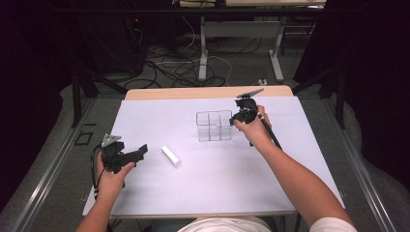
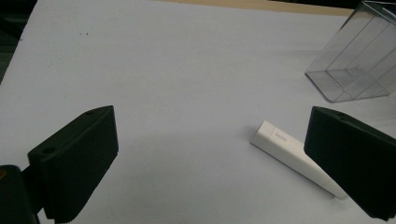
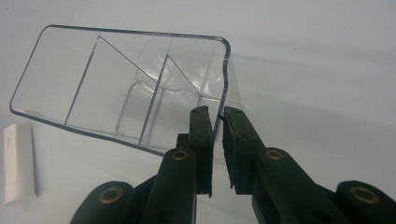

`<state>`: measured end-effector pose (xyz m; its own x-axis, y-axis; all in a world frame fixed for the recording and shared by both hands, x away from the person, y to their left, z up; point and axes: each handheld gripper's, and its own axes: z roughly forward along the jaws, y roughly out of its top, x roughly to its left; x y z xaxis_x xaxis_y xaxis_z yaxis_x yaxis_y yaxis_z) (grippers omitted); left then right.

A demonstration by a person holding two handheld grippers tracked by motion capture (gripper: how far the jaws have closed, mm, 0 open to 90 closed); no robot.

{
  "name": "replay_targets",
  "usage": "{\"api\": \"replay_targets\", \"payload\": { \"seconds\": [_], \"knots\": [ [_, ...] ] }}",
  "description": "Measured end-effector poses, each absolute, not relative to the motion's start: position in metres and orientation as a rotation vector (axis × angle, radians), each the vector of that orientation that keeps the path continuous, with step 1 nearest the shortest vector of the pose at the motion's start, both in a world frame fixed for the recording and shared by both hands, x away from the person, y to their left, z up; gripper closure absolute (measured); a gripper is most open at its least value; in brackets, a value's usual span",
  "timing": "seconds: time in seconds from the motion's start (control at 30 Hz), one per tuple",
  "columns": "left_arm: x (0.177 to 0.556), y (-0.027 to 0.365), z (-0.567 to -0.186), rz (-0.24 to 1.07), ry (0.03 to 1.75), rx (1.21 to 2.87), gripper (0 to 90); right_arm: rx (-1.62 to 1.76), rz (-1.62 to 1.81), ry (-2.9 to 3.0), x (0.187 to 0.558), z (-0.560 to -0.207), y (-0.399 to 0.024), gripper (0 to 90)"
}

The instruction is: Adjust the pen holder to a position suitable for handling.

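Standing upright on the white table cover [image 1: 159, 188], the clear divided box [image 1: 213, 126] has its near wall pinched between the nearly closed jaws of the right gripper [image 3: 218, 122]. A white bar [image 2: 292, 155] lies loose between the widely spread jaws of the left gripper [image 2: 210, 163], touching neither. Judged progress: box steadied, its compartments empty, bar not yet gripped.
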<state>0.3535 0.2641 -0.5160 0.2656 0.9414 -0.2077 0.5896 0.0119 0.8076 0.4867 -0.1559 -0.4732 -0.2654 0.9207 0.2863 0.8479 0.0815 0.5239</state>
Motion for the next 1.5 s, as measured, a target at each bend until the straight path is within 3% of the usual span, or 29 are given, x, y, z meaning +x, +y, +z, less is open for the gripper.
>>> {"api": "replay_targets", "payload": {
  "seconds": [0.67, 0.93, 1.13, 1.5],
  "knots": [
    [0.354, 0.264, -0.516, 0.518, 1.420, 1.680, 3.0, 1.807, 1.039, 2.259, 0.485, -0.476, -0.154, 73.4],
    [0.355, 0.264, -0.517, 0.522, 1.424, 1.680, 3.0, 1.680, 1.192, 2.240, 0.471, -0.474, -0.166, 62.6],
    [0.354, 0.264, -0.515, 0.524, 1.428, 1.675, 3.1, 1.444, 1.336, 2.198, 0.453, -0.474, -0.174, 47.8],
    [0.353, 0.265, -0.513, 0.532, 1.426, 1.670, 3.1, 1.154, 1.318, 2.126, 0.426, -0.469, -0.177, 31.1]
  ]
}}
